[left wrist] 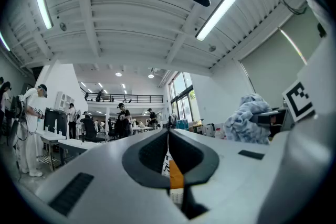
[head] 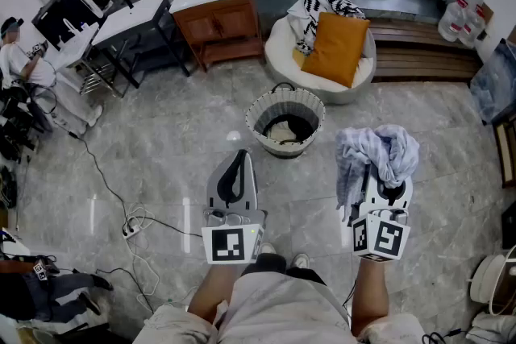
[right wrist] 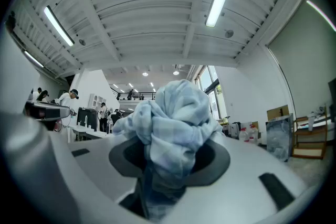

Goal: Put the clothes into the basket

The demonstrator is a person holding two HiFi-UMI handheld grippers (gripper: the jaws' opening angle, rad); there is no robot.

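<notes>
The right hand-held gripper (head: 389, 188) is clamped on a bunched pale blue checked cloth (head: 377, 154). It holds the cloth off the floor, just right of the woven basket (head: 278, 147) and nearer the person. The left hand-held gripper (head: 239, 159) sits just on the basket's near side, jaws pressed together with nothing between them. Some pale and dark clothing (head: 284, 129) lies inside the basket. Beyond it, an orange cushion (head: 334, 48) rests on a white beanbag (head: 278, 44).
</notes>
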